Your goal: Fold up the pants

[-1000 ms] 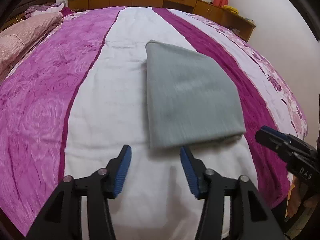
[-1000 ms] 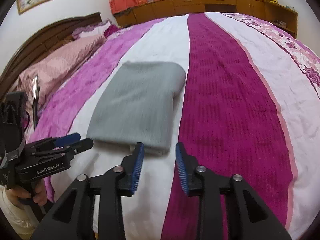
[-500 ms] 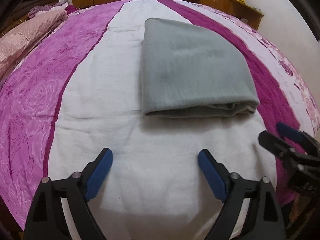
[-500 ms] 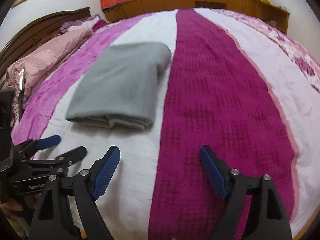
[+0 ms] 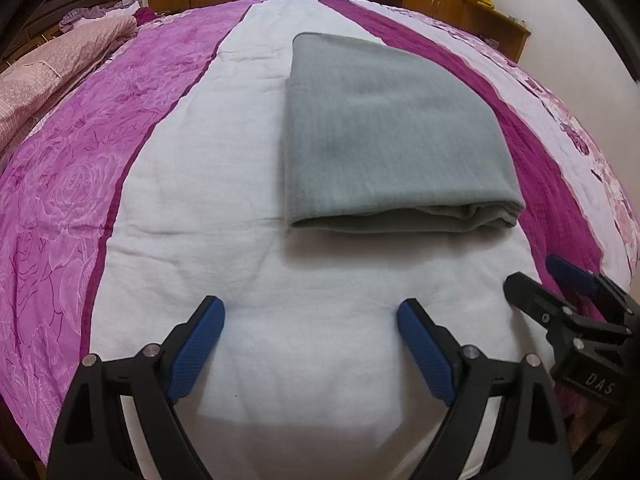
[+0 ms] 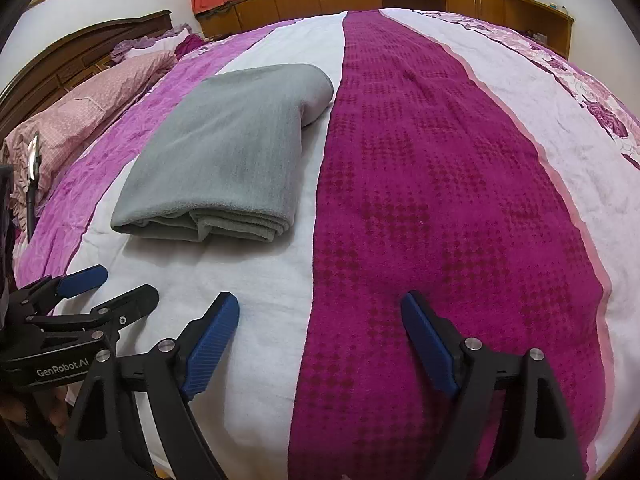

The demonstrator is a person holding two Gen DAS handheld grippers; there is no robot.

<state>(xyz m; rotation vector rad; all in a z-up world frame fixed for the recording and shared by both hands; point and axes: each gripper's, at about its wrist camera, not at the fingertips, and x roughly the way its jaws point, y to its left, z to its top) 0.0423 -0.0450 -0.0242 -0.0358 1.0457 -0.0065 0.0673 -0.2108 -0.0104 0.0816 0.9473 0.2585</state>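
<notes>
Both claws (image 5: 311, 316) (image 6: 320, 312) spread wide, apart from folded pants' (image 5: 384, 132) layered near edge

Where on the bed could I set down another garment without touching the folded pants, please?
The dark magenta stripe, between the folded grey pants and the floral edge band, lies bare. The white stripe between the pants and the left hand-held gripper is bare too. The pillows crowd the headboard side.
</notes>
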